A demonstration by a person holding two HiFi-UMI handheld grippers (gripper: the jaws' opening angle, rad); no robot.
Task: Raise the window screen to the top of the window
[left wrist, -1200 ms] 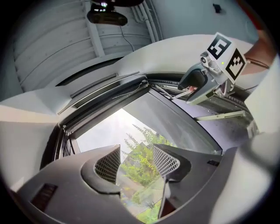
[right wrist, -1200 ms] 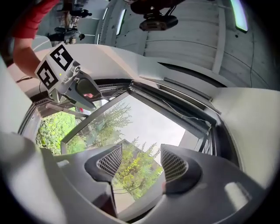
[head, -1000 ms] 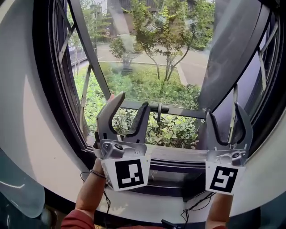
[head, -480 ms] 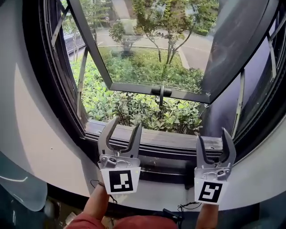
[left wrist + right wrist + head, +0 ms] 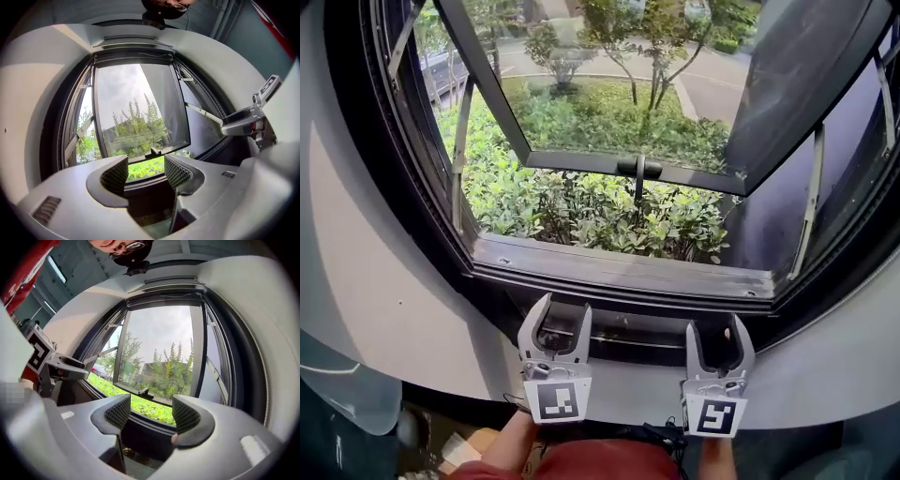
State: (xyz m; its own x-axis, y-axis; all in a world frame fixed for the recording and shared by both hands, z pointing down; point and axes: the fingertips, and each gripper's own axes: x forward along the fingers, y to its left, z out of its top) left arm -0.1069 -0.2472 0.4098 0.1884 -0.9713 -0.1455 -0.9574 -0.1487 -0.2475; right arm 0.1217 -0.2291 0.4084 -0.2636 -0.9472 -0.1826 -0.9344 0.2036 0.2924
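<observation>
Head view: the grey two-jaw left gripper point(image 5: 562, 314) and its twin, the right gripper point(image 5: 715, 333), hang side by side just below the dark metal window sill point(image 5: 619, 272), tips pointing up at it. Each gripper view shows its ribbed pads set wide apart with nothing between them, only the window beyond.

The glass-paned, dark-framed sash point(image 5: 609, 103) is swung outward, its small black handle point(image 5: 639, 169) on the lower rail, with green shrubs point(image 5: 581, 211) below.

No mesh crosses the opening. The window screen is probably stowed in the shadowed channel under the sill point(image 5: 623, 330), where a pale line may be its pull bar, though the shade makes that unsure.

The step in hand looks like the approach, before any grasp. Next, I judge, the grippers must reach into that channel, close on the bar at two points, and lift evenly so the screen runs straight to the top.
</observation>
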